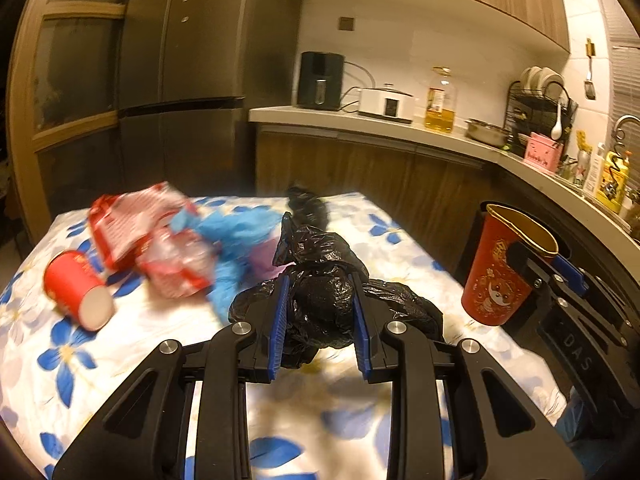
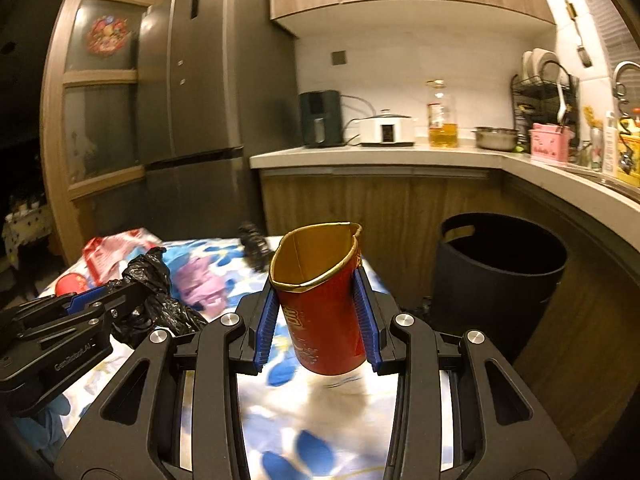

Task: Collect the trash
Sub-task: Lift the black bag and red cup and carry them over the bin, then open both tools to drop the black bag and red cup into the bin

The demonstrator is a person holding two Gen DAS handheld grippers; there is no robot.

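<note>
Black crinkled plastic fills my left gripper (image 1: 320, 312): its blue pads are clamped on a bunched trash bag (image 1: 324, 304) above the floral tabletop (image 1: 80, 360). My right gripper (image 2: 318, 316) is clamped on a squashed red paper cup (image 2: 320, 304) with gold characters I cannot read, lifted off the tabletop. A second red cup (image 1: 76, 288) lies tipped at far left beside red-and-white wrappers (image 1: 136, 232). The dark bin (image 2: 500, 276) stands right of the tabletop. "GenRobot.AI" marks the left gripper's body.

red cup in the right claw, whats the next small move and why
Probably carry the red cup rightward over the open black bin. The right claw already pinches it, squashed, lifted above the floral table, and the bin stands just right of the table's edge.
</note>
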